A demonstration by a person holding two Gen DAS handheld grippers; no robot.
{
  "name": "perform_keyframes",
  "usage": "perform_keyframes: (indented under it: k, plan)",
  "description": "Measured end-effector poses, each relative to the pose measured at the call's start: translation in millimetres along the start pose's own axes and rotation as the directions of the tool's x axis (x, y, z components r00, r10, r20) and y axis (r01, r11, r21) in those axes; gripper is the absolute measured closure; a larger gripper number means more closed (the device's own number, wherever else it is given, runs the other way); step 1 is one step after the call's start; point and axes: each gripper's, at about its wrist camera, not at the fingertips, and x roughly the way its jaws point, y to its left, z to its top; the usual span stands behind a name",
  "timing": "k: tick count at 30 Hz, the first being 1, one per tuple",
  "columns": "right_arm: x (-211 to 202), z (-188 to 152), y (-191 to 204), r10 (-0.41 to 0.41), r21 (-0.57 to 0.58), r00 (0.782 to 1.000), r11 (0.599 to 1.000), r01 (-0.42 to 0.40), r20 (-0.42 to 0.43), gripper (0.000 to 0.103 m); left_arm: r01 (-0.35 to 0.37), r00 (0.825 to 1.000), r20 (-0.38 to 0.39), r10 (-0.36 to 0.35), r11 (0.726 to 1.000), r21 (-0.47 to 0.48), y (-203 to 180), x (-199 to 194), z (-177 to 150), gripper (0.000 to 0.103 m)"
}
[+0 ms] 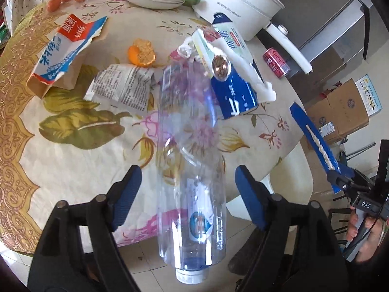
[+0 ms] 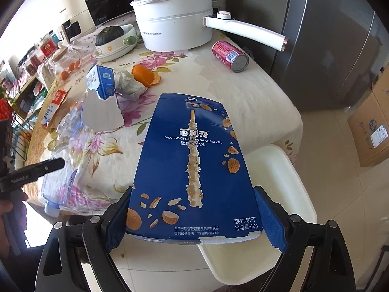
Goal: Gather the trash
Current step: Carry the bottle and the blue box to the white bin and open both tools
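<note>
the left tongs point down at the table, spread wide. a clear bottle lies between the blue pads, not touching them, cap toward the tongs. the right tongs tilt down too, pinching a blue biscuit box by its sides.

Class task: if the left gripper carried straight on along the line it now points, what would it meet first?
Probably the clear plastic bottle, lying between the open fingers of the left gripper and stretching ahead over the table edge; depth is uncertain.
</note>
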Motion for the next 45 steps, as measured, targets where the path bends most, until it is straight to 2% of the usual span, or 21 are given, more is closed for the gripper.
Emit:
perform_keyframes:
  k: [3, 8, 9, 11, 13, 19, 24, 32, 45]
  plan:
    - [1, 1, 1, 0.002, -0.002, 1.000, 1.000, -0.002, -0.002, 0.009, -0.009, 1.000, -0.002, 0.009, 1.000, -0.022, 0, 6, 7, 0.022]
    - [7, 2, 1, -0.009, -0.007, 1.000, 1.000, 0.009, -0.014, 0.009, -0.025, 0.997, -0.070, 0.022, 0.999, -0.030, -3, 30, 10, 0.022]
    - [8, 3, 1, -0.011, -0.006, 1.000, 1.000, 0.011, -0.018, 0.009, -0.026, 0.996, -0.083, 0.023, 0.999, -0.026, -5, 36, 10, 0.024]
    - [10, 2, 1, -0.015, -0.001, 1.000, 1.000, 0.015, -0.023, 0.009, -0.046, 0.995, -0.087, 0.046, 0.999, 0.001, -10, 43, 9, 0.037]
    - [11, 1, -1, -0.014, 0.004, 1.000, 1.000, 0.014, -0.027, 0.009, -0.038, 0.994, -0.099, 0.040, 0.999, 0.026, -14, 42, 8, 0.040]
    - [1, -1, -8, -0.010, 0.014, 1.000, 1.000, 0.010, -0.003, 0.009, -0.033, 0.998, -0.043, 0.036, 0.997, 0.071, -19, 16, 1, 0.041]
    - [-8, -5, -16, -0.008, 0.036, 1.000, 0.999, 0.008, 0.016, 0.009, -0.023, 1.000, 0.003, 0.023, 0.998, 0.064, -12, -5, -5, 0.041]
    - [-25, -21, -33, -0.006, 0.060, 0.999, 0.998, 0.003, 0.044, 0.009, 0.035, 0.996, 0.079, -0.042, 0.995, 0.090, -21, -37, -13, 0.041]
    - [-27, -66, -87, -0.074, 0.136, 0.997, 0.988, 0.073, 0.005, 0.009, 0.120, 0.989, 0.058, -0.135, 0.971, 0.207, -75, -29, -20, 0.041]
